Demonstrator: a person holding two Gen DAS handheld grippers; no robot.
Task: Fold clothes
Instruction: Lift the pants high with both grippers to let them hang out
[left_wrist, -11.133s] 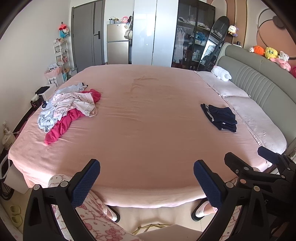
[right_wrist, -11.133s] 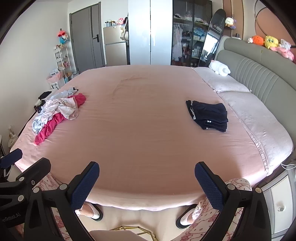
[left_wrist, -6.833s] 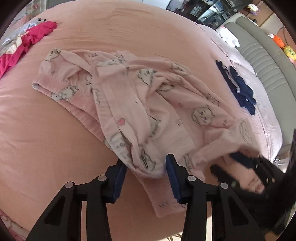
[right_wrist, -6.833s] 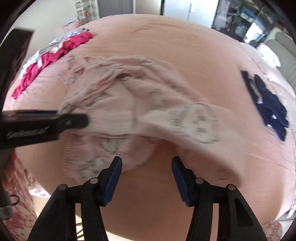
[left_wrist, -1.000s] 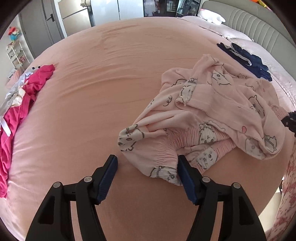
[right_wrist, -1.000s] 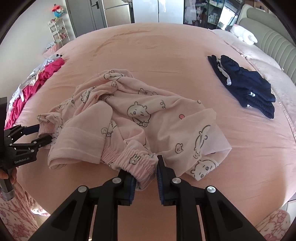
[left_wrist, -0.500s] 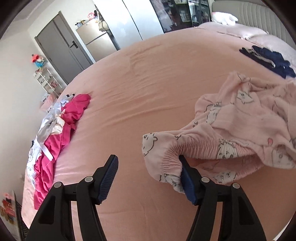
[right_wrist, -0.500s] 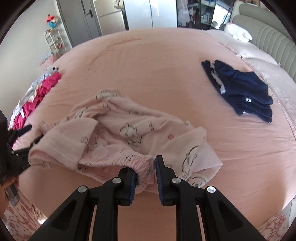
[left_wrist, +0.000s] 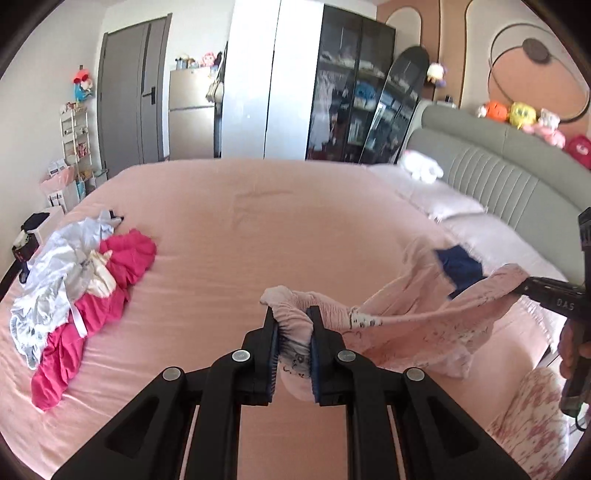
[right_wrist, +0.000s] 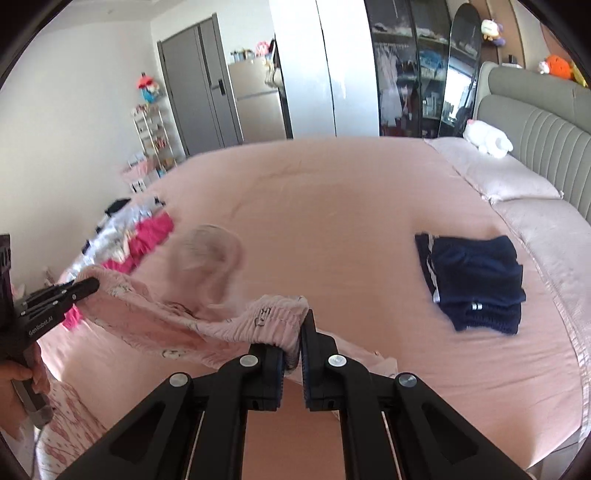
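A pink bear-print pyjama garment (left_wrist: 406, 325) hangs stretched between my two grippers above the pink bed (left_wrist: 258, 229). My left gripper (left_wrist: 293, 328) is closing its jaws, and the elastic waistband is bunched and pressed between the pads. It also shows at the left edge of the right wrist view, as the left gripper (right_wrist: 88, 284). My right gripper (right_wrist: 293, 339) is shut on the other end of the waistband of the garment (right_wrist: 166, 317). Its tip, the right gripper (left_wrist: 532, 291), shows at the right of the left wrist view. The loose cloth below is blurred.
Folded navy clothes (right_wrist: 476, 280) lie on the bed's right side near the pillows (right_wrist: 517, 184). A heap of red and white clothes (left_wrist: 74, 288) lies at the left edge. A grey headboard (left_wrist: 498, 177) runs along the right. Wardrobes stand beyond the bed.
Both grippers have risen and lifted the pink garment off the bed. The left jaws have closed on the waistband. The cloth now spans between the two grippers.
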